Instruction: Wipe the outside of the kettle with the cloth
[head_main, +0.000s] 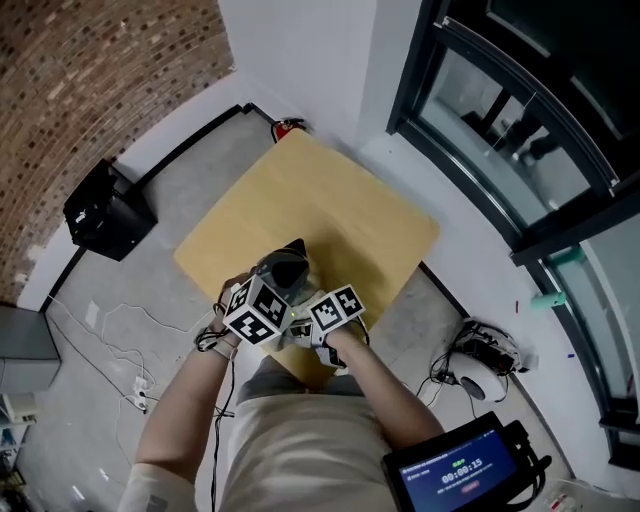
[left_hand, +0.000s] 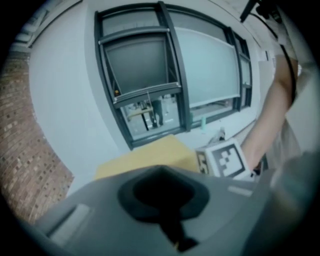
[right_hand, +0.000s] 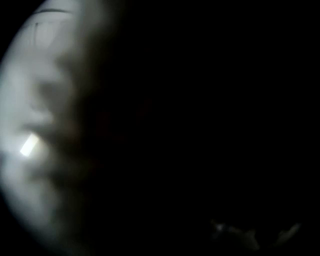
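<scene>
Matt grey plastic kettle (left_hand: 100, 220) (smooth lid); pale, smooth wooden table (head_main: 330, 195).

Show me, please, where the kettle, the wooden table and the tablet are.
kettle (head_main: 285, 268): head view, on its dark top.
wooden table (head_main: 330, 195): head view, on its bare surface.
tablet (head_main: 457, 472): head view, on its lit screen.

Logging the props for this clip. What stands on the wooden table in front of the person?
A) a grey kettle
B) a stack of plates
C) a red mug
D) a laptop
A: the head view shows a grey kettle with a dark top on the wooden table, and its lid fills the foreground of the left gripper view.
</scene>
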